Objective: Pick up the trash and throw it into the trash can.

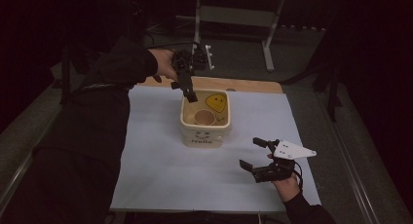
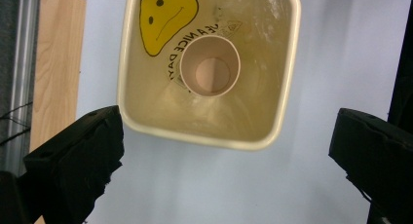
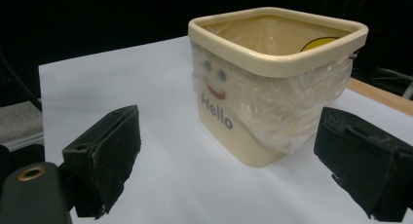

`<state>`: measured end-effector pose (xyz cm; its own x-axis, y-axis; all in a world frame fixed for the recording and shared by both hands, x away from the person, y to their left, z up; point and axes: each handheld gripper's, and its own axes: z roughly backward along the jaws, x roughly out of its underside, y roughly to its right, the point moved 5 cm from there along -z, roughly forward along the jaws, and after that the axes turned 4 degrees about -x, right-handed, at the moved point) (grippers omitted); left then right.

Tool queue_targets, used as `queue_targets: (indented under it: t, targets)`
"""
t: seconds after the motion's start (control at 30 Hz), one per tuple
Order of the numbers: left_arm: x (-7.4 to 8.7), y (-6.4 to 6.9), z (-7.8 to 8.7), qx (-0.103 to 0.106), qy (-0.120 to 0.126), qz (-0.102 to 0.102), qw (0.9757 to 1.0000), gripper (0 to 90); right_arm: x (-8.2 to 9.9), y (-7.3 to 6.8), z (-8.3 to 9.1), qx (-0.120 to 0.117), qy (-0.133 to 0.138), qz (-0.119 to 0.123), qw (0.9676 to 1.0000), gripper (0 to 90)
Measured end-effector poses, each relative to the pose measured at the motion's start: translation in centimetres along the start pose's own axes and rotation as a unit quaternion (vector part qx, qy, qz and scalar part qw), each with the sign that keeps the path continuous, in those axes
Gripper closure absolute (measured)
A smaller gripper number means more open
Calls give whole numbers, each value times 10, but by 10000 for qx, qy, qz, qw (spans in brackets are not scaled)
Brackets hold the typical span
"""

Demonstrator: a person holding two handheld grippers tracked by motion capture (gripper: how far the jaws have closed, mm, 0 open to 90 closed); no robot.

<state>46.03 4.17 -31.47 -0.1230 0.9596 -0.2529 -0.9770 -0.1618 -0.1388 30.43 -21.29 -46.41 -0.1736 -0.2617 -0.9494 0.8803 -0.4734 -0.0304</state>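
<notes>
Cream square bin (image 1: 205, 121), lined with clear plastic film and printed "Hello" on its near side, standing on a white sheet (image 1: 160, 170) over the wooden table (image 1: 253, 85). 1 paper cup (image 1: 204, 118) stands upright inside the bin, beside a yellow smiley print (image 1: 216, 102). Left gripper (image 1: 189, 93) hangs above the bin's far rim, jaws spread and empty. Right gripper (image 1: 252, 153) hovers near the bin's right front, jaws likewise spread, holding nothing.

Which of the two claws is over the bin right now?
The left claw, held open above the far rim of the cream bin and looking down at the paper cup inside. The right claw, also open, sits low beside the bin.
</notes>
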Motion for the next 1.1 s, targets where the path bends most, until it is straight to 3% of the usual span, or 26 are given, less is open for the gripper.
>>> queue_targets:
  t: [0.2, 0.3, 0.47, 0.67, 1.1]
  targets:
    - [9, 7, 7, -8, 123, 59, 9999, 6, -1, -1, -2, -13, -26, 65, 10000, 96]
    - [20, 14, 12, 9, 347, 109, 9993, 6, -1, 0, -3, -27, -20, 55, 10000, 96]
    - [33, 19, 15, -20, 501, 187, 9986, 6, -1, -1, -2, -31, -21, 43, 10000, 96]
    - [55, 26, 8, 88, 602, 434, 9972, 6, -1, -1, -3, -35, -24, 38, 10000, 97]
    - [97, 39, -16, 274, 691, 587, 9955, 6, 0, 0, -4, -24, -53, 21, 10000, 96]
